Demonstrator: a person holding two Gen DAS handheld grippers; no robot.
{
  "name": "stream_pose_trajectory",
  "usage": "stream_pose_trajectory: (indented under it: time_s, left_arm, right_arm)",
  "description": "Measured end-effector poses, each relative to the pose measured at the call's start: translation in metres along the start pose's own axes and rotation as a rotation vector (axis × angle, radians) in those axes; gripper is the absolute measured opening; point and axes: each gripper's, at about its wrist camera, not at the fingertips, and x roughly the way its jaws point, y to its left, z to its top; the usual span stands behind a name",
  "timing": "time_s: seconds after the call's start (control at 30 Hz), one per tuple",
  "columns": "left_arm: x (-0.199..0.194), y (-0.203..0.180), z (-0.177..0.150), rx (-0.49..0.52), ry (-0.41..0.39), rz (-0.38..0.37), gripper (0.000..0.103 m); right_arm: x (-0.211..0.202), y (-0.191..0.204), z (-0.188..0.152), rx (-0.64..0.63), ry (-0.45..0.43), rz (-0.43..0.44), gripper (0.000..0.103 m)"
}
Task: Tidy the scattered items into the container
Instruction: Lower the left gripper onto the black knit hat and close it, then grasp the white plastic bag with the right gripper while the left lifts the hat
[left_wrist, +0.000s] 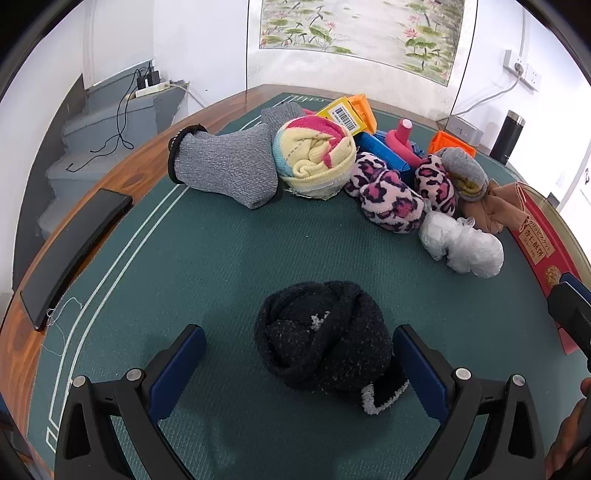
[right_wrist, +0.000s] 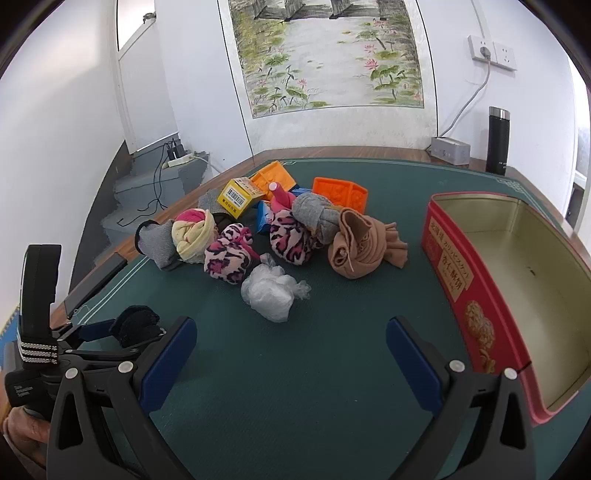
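Note:
A rolled black sock (left_wrist: 325, 336) lies on the green mat between the wide-open fingers of my left gripper (left_wrist: 299, 365), untouched by the pads; it also shows in the right wrist view (right_wrist: 138, 325). My right gripper (right_wrist: 291, 354) is open and empty over bare mat. The red tin container (right_wrist: 458, 280) stands open and empty at the right, its edge in the left wrist view (left_wrist: 535, 243). A pile lies beyond: a white plastic bag (right_wrist: 271, 291), leopard socks (right_wrist: 231, 258), a tan sock (right_wrist: 358, 247), a grey sock (left_wrist: 229, 166), a striped sock (left_wrist: 314, 155).
Orange blocks (right_wrist: 340, 192), a yellow box (right_wrist: 238, 197), a blue box (left_wrist: 384, 149) and a pink roller (right_wrist: 280, 195) sit behind the socks. A black phone (left_wrist: 74, 247) lies on the wooden table edge at left. A black flask (right_wrist: 498, 140) stands at the back right.

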Motion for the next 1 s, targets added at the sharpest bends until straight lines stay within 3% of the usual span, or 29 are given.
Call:
stream_pose_trajectory:
  time_s: [0.2,0.37,0.5,0.83,0.93,1.0]
  left_arm:
    - [-0.001,-0.001,-0.001,0.009,-0.005,-0.007,0.100]
    - [-0.004,0.000,-0.001,0.014,-0.021,-0.023,0.062]
    - [-0.006,0.003,0.000,0.003,-0.023,-0.048,0.060]
    - [-0.008,0.012,0.005,-0.015,-0.032,-0.099,0.059]
    - [-0.006,0.014,0.005,-0.019,-0.028,-0.108,0.059]
    - [-0.005,0.013,0.005,-0.018,-0.027,-0.111,0.059]
  right_arm:
    - [0.000,0.002,-0.001,-0.010,0.002,0.006,0.103]
    - [-0.003,0.001,-0.001,0.000,-0.015,0.027,0.103]
    - [0.000,-0.001,0.000,0.015,-0.007,0.043,0.103]
    - [0.035,0.017,0.028,-0.037,0.116,0.089,0.099]
    - [0.055,0.020,0.033,-0.050,0.155,0.066,0.089]
    - [0.069,0.018,0.035,-0.037,0.187,0.065,0.075]
